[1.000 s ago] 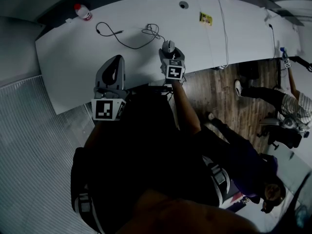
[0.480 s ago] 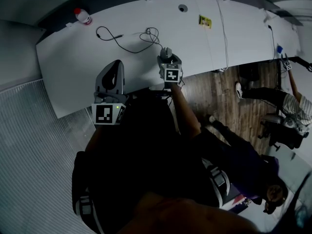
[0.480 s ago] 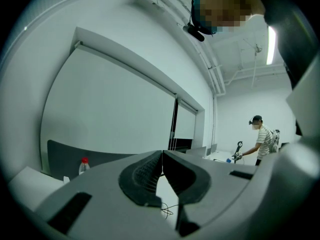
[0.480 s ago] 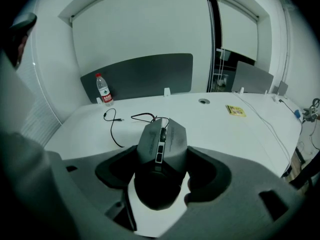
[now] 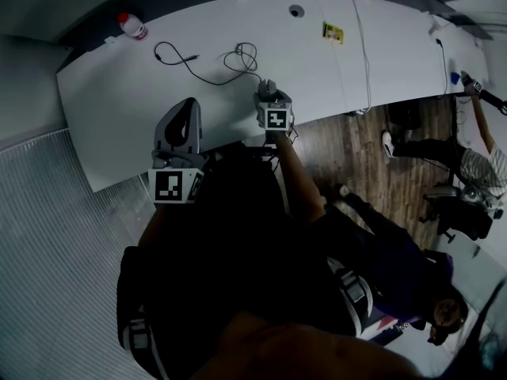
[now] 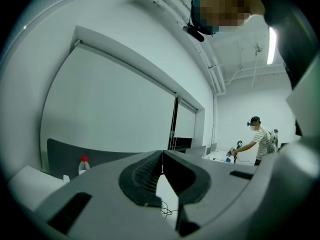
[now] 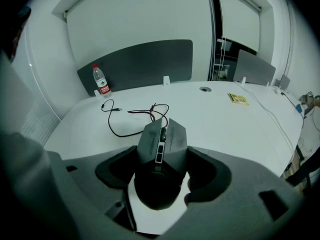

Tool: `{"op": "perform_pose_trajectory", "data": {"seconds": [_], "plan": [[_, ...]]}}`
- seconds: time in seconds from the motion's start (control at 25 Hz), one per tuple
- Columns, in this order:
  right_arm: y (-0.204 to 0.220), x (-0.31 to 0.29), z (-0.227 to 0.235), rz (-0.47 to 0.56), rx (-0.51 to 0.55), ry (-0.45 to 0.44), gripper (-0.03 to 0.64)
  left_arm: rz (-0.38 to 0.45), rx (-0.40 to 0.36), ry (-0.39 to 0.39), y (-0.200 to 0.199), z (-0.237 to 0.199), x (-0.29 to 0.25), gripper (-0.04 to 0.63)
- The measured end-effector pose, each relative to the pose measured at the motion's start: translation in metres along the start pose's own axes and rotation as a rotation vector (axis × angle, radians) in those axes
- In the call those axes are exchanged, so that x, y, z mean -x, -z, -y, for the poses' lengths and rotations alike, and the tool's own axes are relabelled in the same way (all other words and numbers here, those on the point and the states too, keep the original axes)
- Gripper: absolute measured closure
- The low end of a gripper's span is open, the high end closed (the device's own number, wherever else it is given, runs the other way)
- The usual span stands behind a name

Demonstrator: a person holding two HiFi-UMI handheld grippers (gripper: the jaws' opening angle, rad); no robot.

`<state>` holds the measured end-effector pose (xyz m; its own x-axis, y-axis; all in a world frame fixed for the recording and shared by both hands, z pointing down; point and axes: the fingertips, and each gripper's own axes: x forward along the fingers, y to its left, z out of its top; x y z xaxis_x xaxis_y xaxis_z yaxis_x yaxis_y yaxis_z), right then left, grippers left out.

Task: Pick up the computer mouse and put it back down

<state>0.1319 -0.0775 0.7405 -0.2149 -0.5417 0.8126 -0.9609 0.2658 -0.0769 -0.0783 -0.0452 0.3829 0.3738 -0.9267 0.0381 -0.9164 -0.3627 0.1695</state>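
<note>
The left gripper point(image 6: 161, 170) hangs over the near edge of the desk point(image 5: 111, 85), its fingers point(image 6: 140, 176) pressed together at the tips with nothing between them. To its right along that same edge, on an outstretched forearm, the right gripper point(image 7: 162, 173) has its fingers point(image 7: 117, 171) clamped on the sides of the computer mouse point(image 7: 161, 144).

Right claw point(image 5: 269, 95): has drawn away from the head camera; its marker cube now shows smaller.
Computer mouse point(image 7: 161, 149): carried along with it.
</note>
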Motion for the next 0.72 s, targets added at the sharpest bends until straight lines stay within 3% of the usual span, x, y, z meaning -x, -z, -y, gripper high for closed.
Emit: {"op": "perform_pose_trajectory", "data": {"seconds": [0.72], "plan": [[0.032,-0.033,0.002,-0.107,-0.053,-0.036,0.319,-0.016,0.004,-0.006,0.007,0.000,-0.011,0.589]]}}
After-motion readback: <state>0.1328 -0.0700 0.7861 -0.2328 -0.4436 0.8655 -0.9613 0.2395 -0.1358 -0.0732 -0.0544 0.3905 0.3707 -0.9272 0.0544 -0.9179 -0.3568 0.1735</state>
